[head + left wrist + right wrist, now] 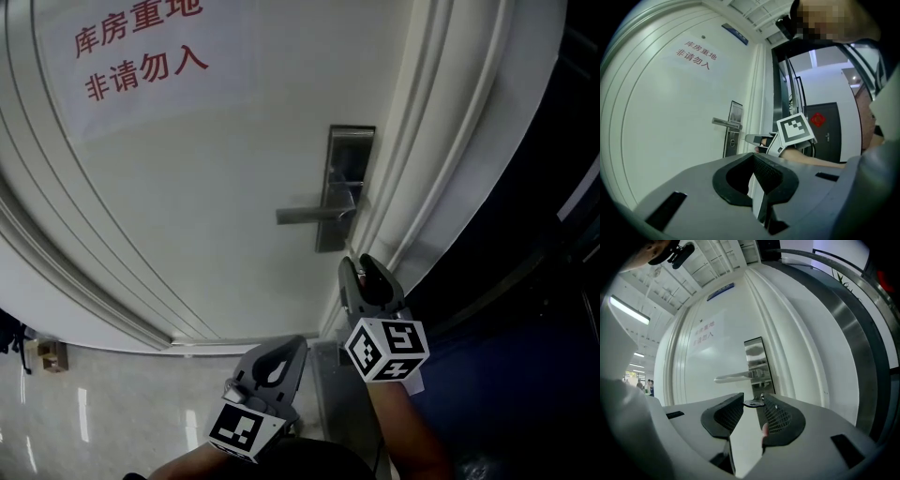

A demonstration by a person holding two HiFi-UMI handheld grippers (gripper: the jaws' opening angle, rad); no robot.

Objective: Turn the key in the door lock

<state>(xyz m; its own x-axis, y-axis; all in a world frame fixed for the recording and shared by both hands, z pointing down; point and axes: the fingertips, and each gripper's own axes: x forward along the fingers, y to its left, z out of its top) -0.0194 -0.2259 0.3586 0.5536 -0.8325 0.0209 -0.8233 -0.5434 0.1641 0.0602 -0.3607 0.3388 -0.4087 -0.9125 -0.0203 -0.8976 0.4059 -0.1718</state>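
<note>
my right gripper [753,401] grasps the key [751,403] just below the door handle [736,377]. the turn itself looks not yet made. my left gripper [754,159] hangs clenched, empty.

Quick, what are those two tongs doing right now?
Left tongs: shut, holding nothing.
Right tongs: closed on the key, as far as it shows.

Ahead of my right gripper [362,272], a white panelled door [187,216] is carrying a brushed steel lock plate [350,155] with a lever handle [305,215], the small metal key [752,402] my jaws are pinching, and a red-lettered paper notice [141,56] above-left.
</note>
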